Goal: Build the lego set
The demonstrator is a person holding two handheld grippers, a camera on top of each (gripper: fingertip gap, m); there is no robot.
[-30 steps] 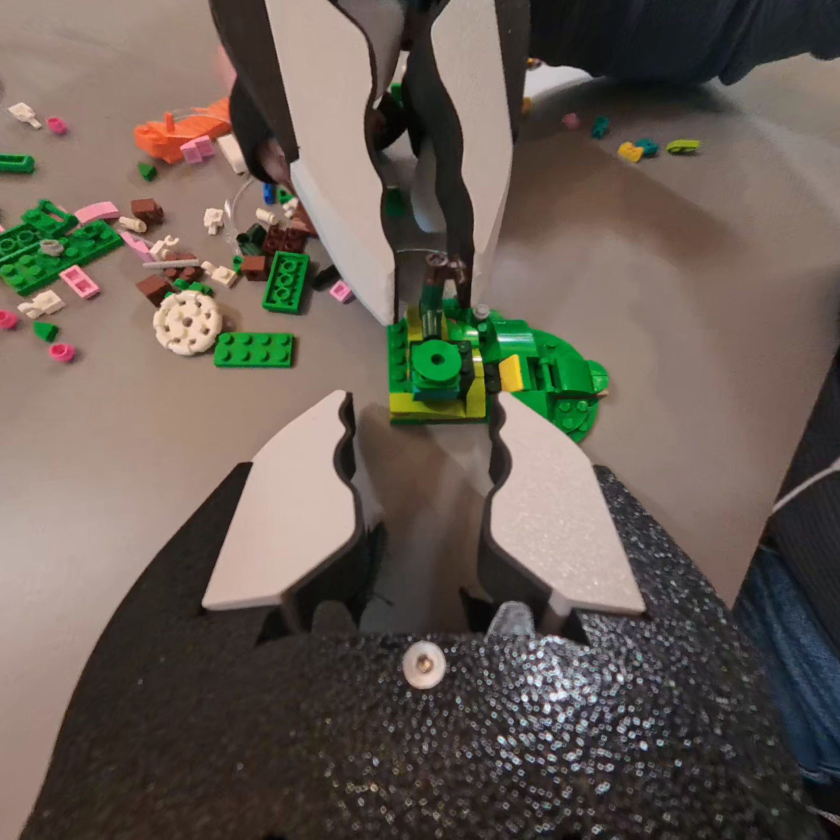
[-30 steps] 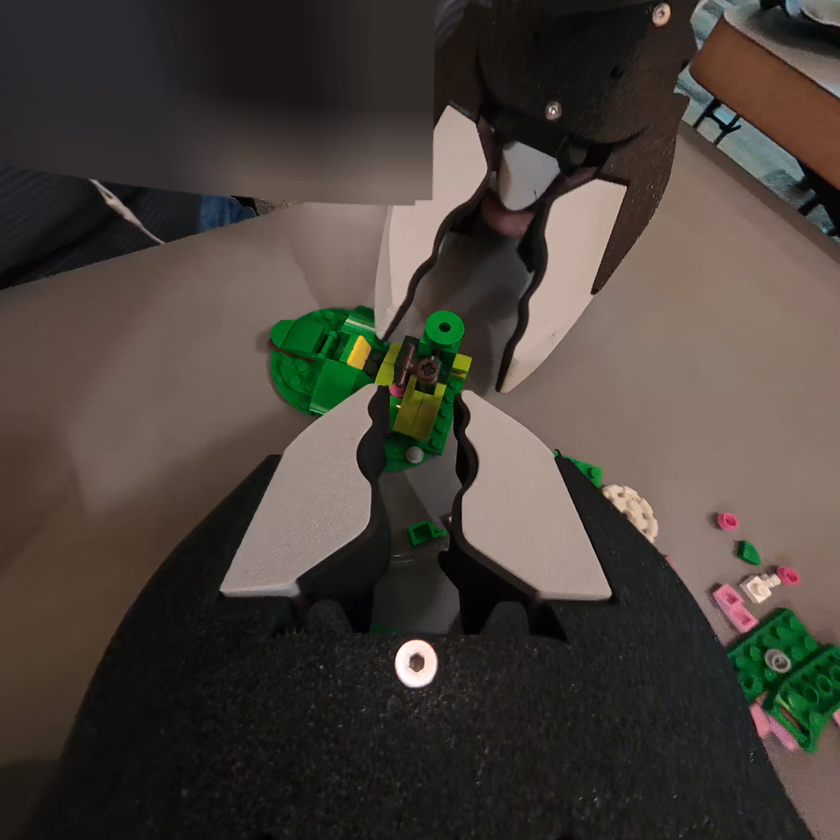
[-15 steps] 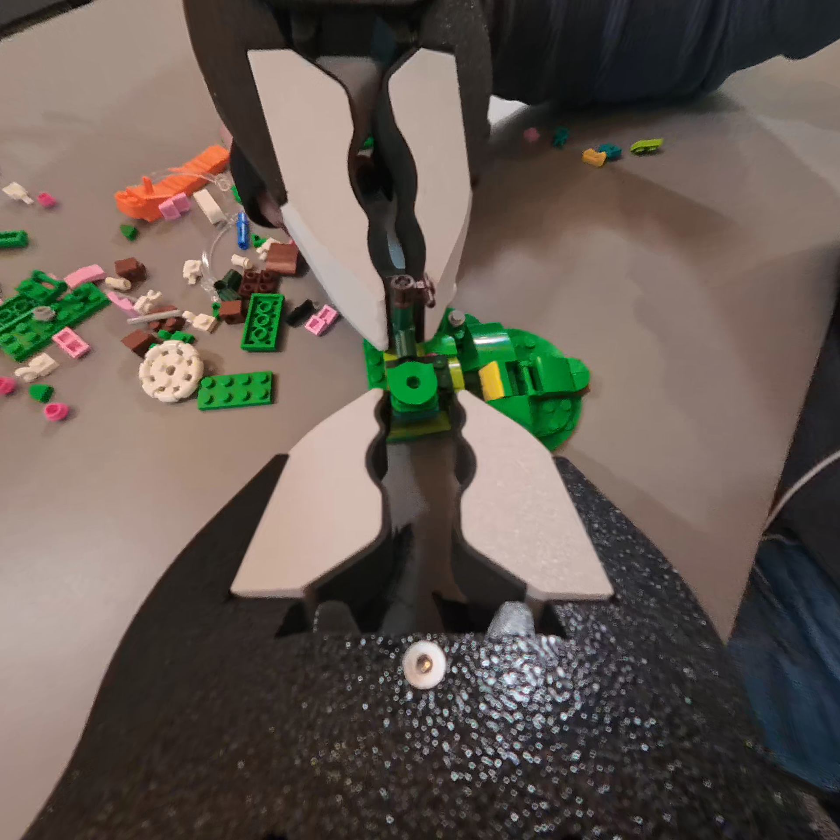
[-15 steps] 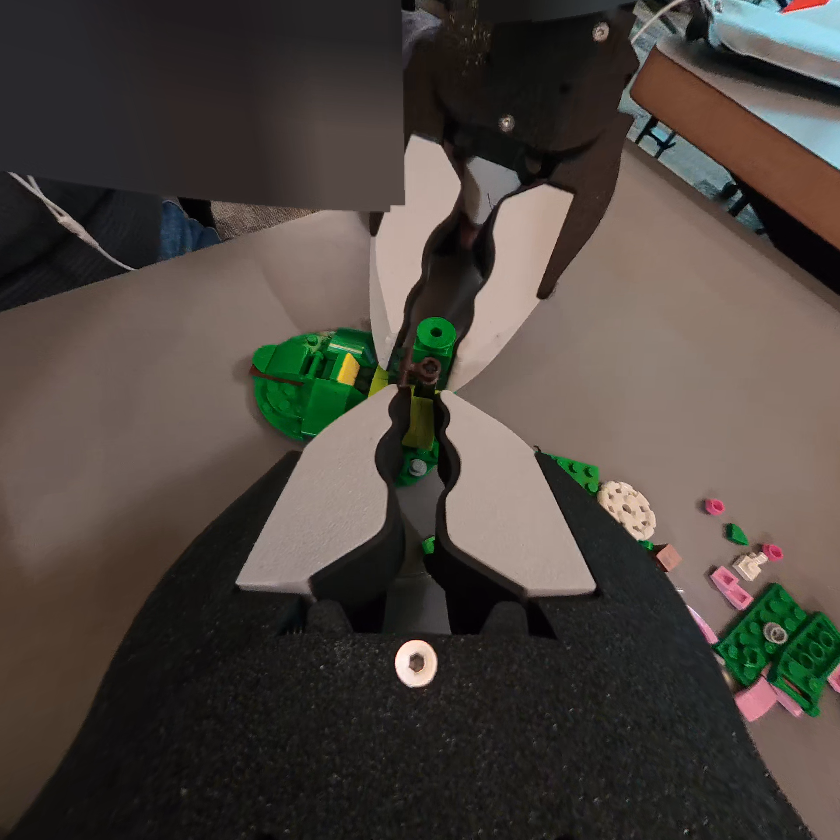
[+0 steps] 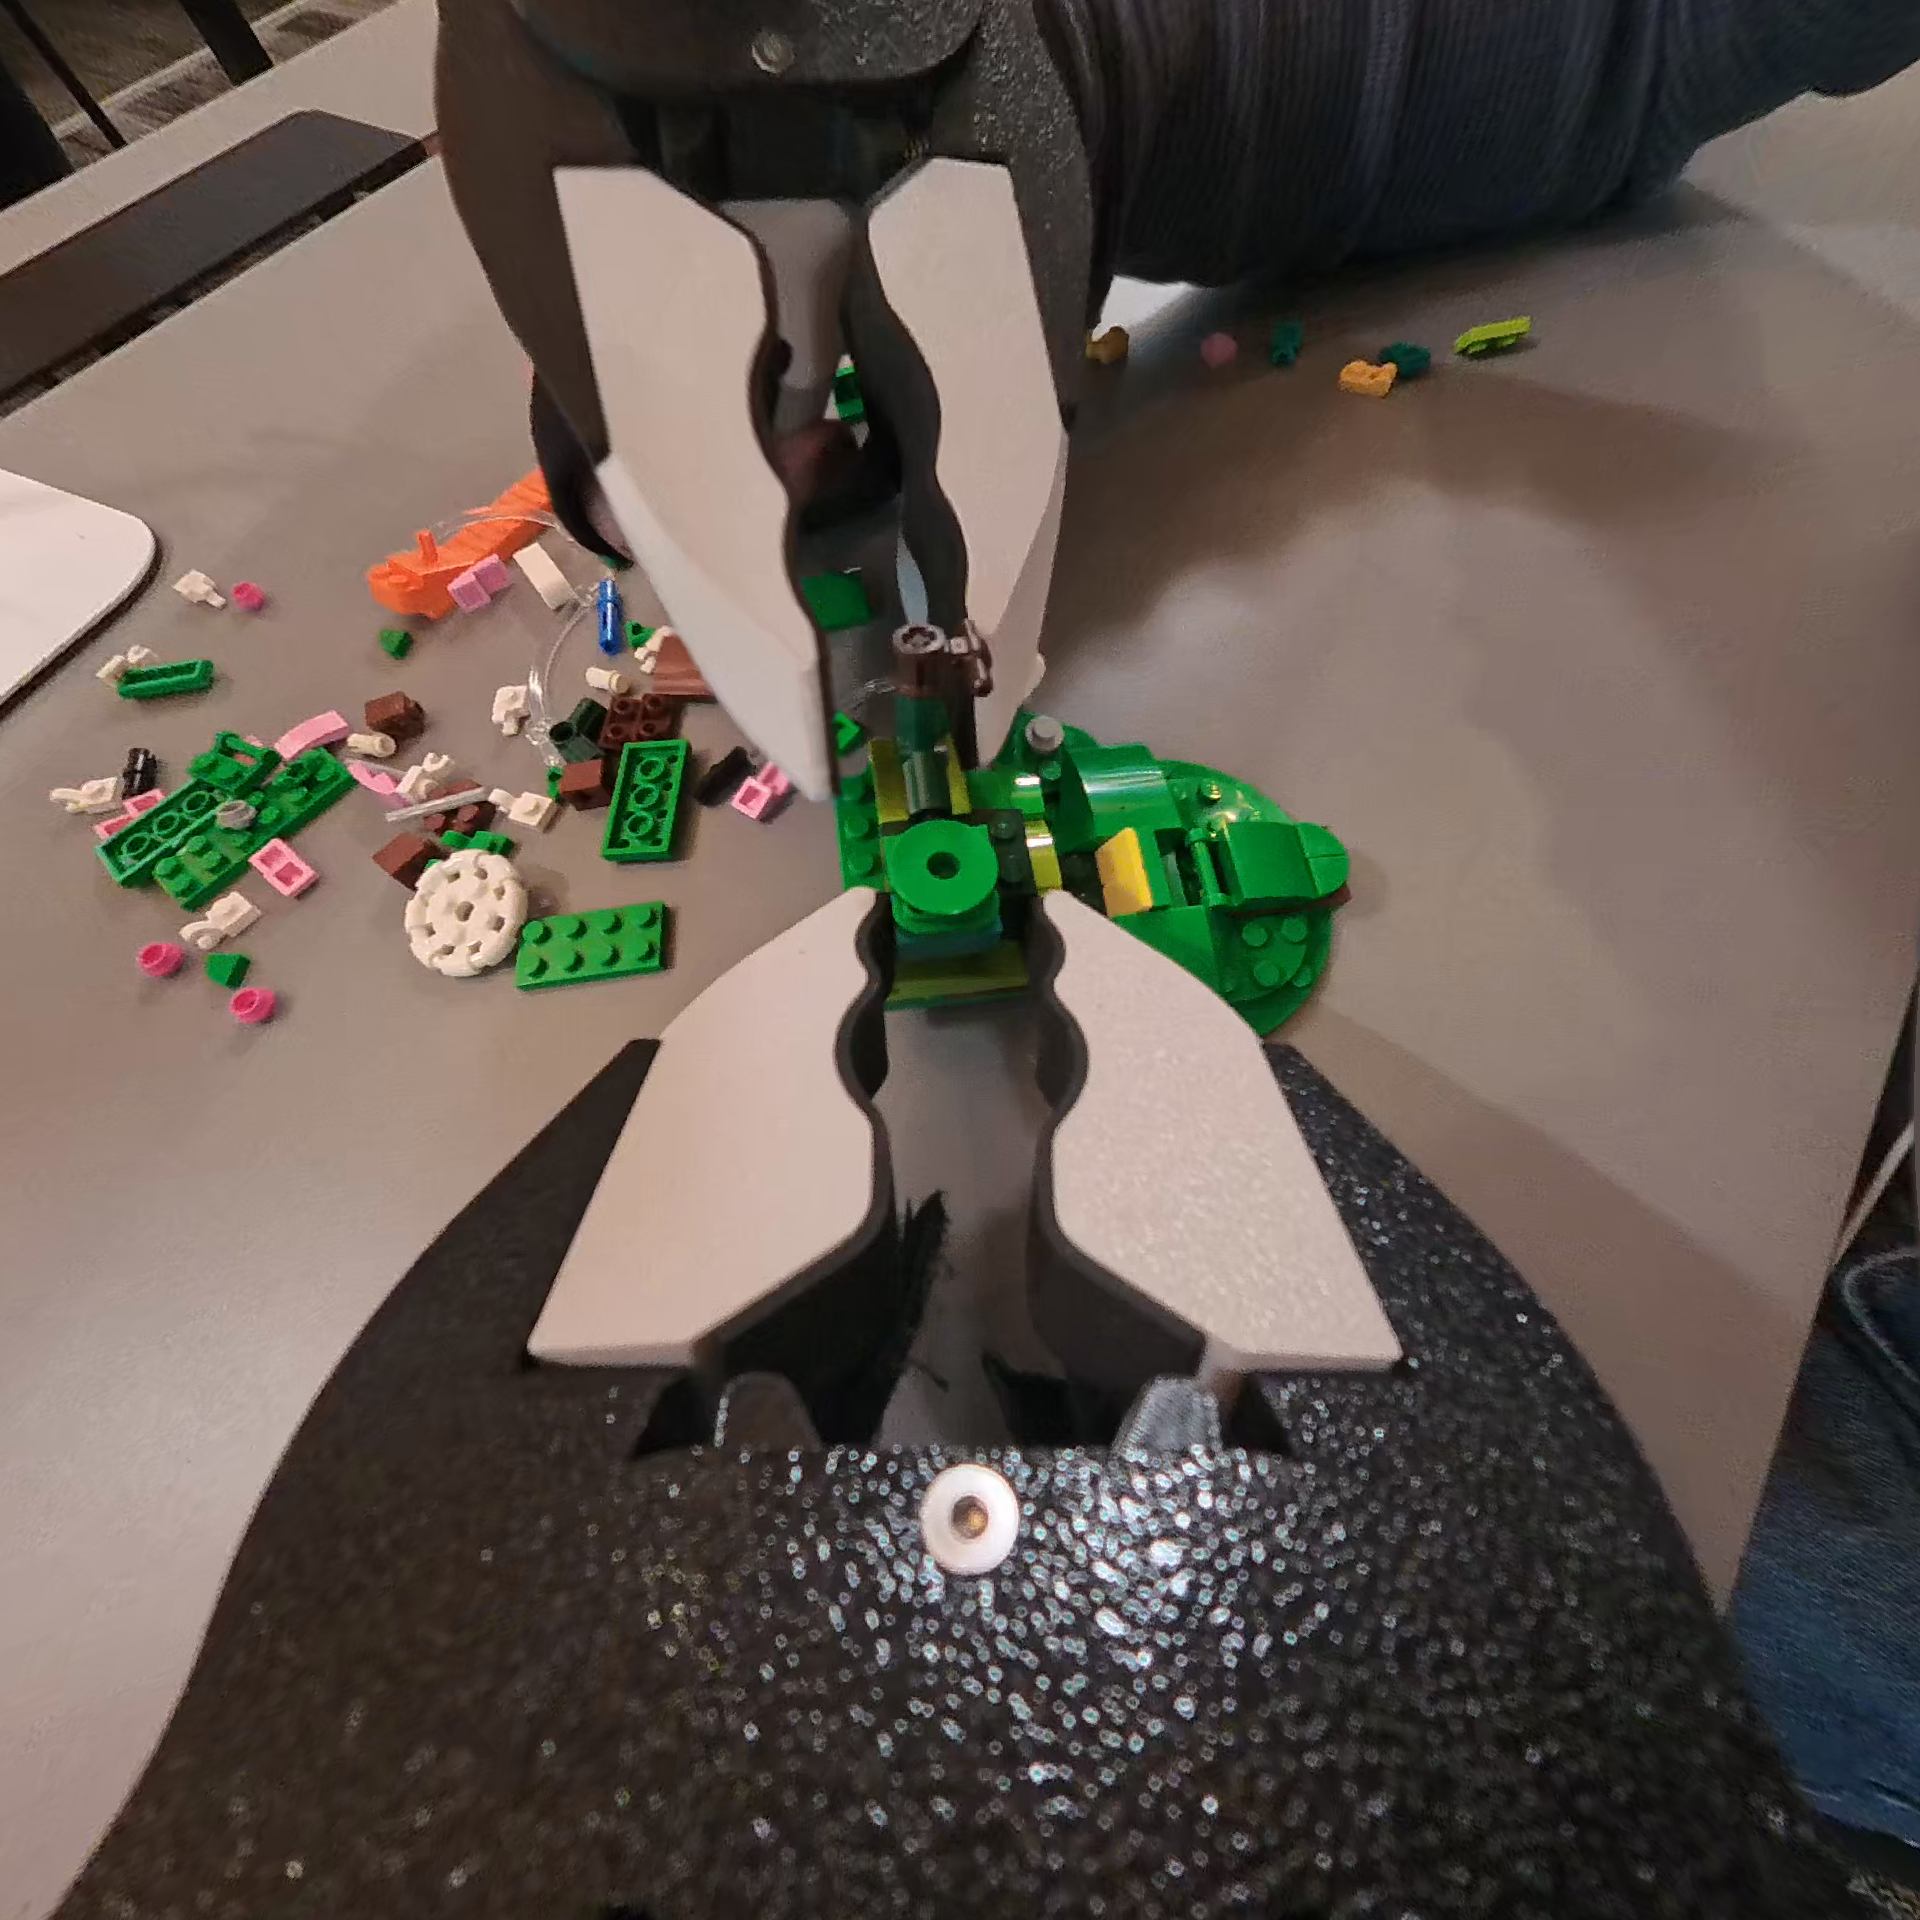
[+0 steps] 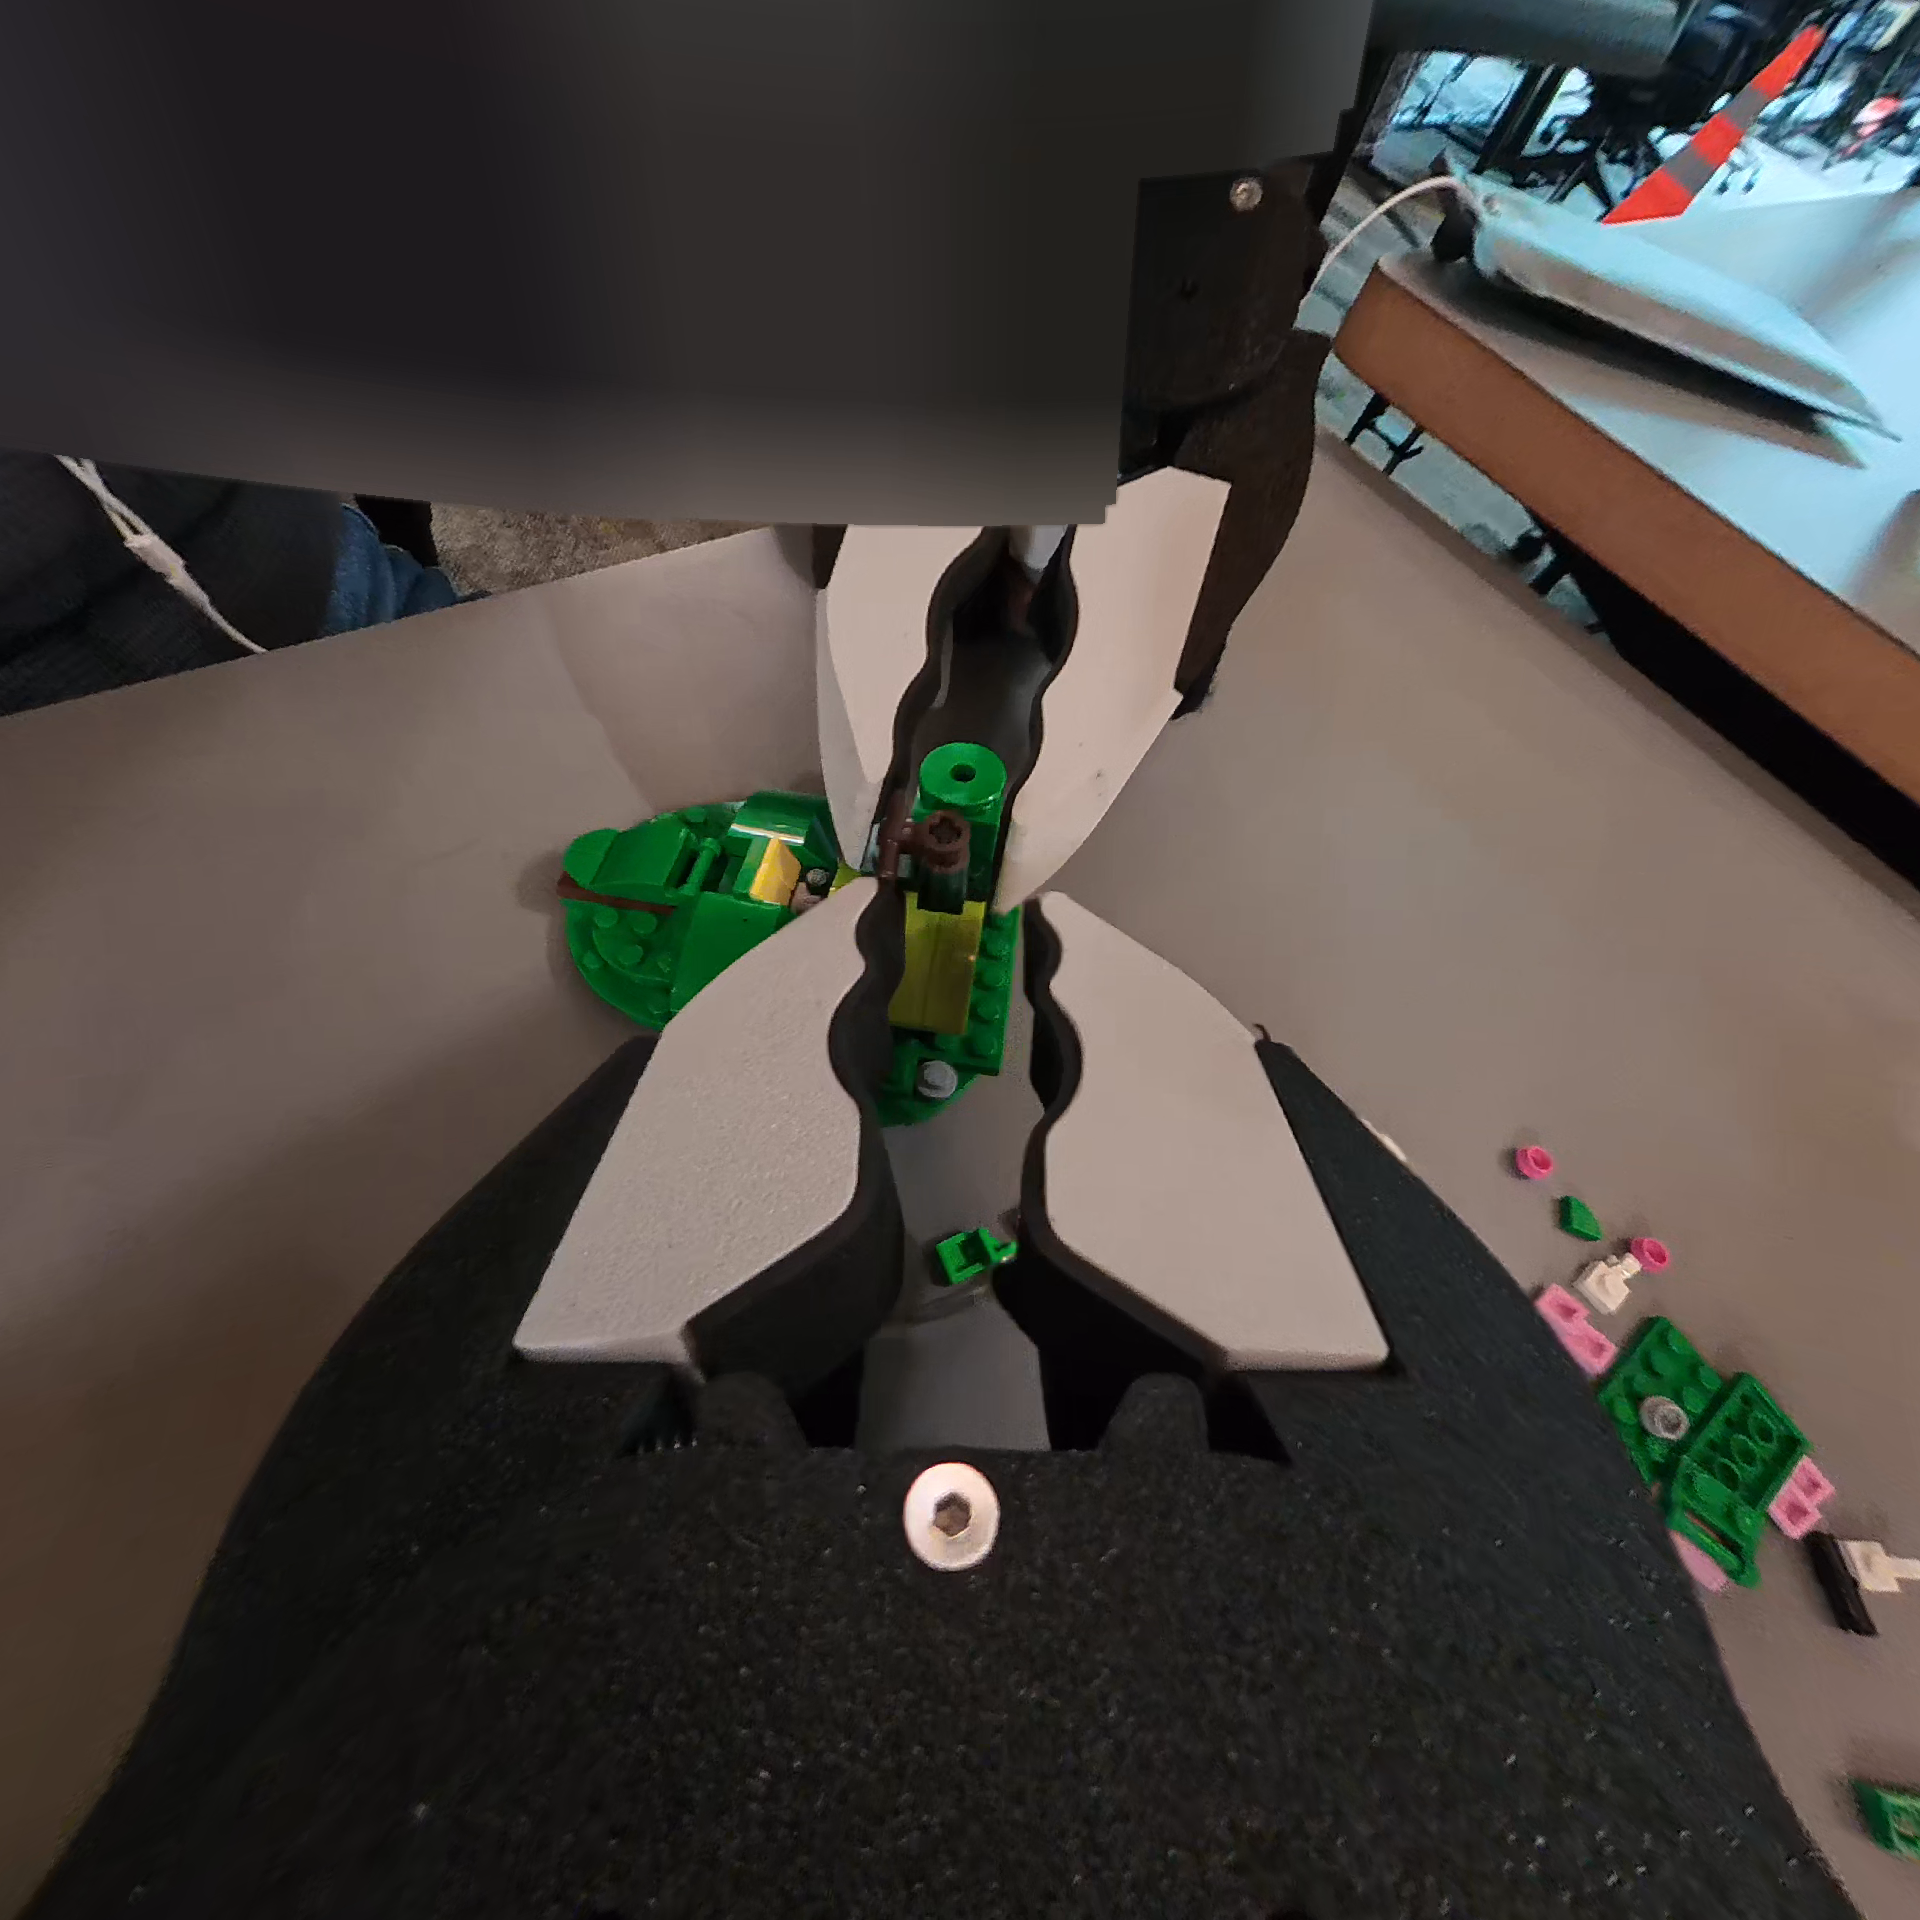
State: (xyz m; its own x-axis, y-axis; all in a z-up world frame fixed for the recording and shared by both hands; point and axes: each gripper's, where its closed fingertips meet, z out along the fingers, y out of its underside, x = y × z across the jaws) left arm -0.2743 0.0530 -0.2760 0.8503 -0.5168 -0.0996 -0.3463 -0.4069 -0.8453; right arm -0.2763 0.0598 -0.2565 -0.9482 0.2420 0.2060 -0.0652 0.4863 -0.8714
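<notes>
Green lego model (image 5: 1091,883) on grey table (image 5: 1507,675): my left gripper (image 5: 954,914) clamped its base; right gripper (image 6: 940,914) fingers stood apart, flanking the brown-capped stem (image 5: 935,675)

left gripper (image 5: 951,914) closed onto the green build (image 5: 940,862); right gripper (image 6: 945,909) opened wider.

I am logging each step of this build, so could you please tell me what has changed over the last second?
The left gripper moved in and narrowed around the green model at its round stud piece. The right gripper opened, letting go of the brown piece, which stays atop the stem. The loose bricks and the table are unchanged.
</notes>
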